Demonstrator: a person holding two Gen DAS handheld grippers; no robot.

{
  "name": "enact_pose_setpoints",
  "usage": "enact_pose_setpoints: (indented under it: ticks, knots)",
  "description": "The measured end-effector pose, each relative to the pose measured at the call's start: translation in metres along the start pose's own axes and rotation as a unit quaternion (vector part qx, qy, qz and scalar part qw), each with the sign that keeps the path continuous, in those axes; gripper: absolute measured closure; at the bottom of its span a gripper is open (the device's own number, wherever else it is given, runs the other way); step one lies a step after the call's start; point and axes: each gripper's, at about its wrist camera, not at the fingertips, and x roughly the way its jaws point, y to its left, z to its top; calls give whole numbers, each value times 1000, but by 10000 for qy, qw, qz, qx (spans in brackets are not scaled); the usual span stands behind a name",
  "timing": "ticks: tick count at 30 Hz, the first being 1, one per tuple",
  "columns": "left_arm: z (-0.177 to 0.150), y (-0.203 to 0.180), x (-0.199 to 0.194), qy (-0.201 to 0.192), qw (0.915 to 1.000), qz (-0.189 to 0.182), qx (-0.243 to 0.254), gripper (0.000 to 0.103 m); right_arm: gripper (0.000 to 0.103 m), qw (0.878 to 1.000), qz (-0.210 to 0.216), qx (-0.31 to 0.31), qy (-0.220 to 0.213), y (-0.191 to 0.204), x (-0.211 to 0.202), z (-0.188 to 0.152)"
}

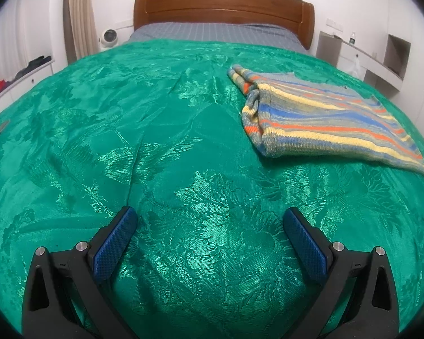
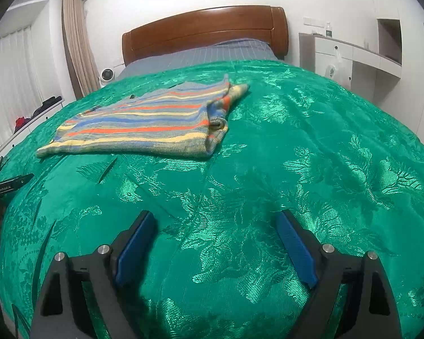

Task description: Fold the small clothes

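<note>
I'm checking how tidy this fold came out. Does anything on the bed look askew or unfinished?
Mostly neat: the striped garment lies flat on the green bedspread. One end is untidy, though: a sleeve sticks out past the folded edge and the fabric bunches there. Both grippers, left and right, are open and empty.

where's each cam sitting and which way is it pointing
Left wrist: sits on the left gripper, looking forward and down across the green bedspread toward the headboard; its own two open fingers show, striped garment to the right.
Right wrist: sits on the right gripper, facing the same way; its open fingers show, the garment lies to the left, and the left gripper's tip pokes in at the left edge.
Shared: bedspread, striped garment, headboard.
</note>
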Motion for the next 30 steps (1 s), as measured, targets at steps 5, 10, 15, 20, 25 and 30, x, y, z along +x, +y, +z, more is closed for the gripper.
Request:
enact_pose_setpoints:
  ticks: [5,10,15,20,25,30]
  knots:
    - [0,0,1,18,10000,30,19,1,15,10000,7,7,-3,0,0,0]
    - [0,-1,2,40,9999,82,51,1,15,10000,38,34,14,0,0,0]
    - [-1,-1,2,14,10000,54,36,1,15,10000,69,58,25,-1,2,0]
    - [-1,0,1,-12,10000,22,13,1,15,10000,52,48,35,-1,2,1]
    - [0,-1,0,42,10000,59,32,1,15,10000,7,37,91,0,3,3]
    - [11,-27,-37,392,9973,-127,608,2,15,9954,283,-100,915,2,1,35]
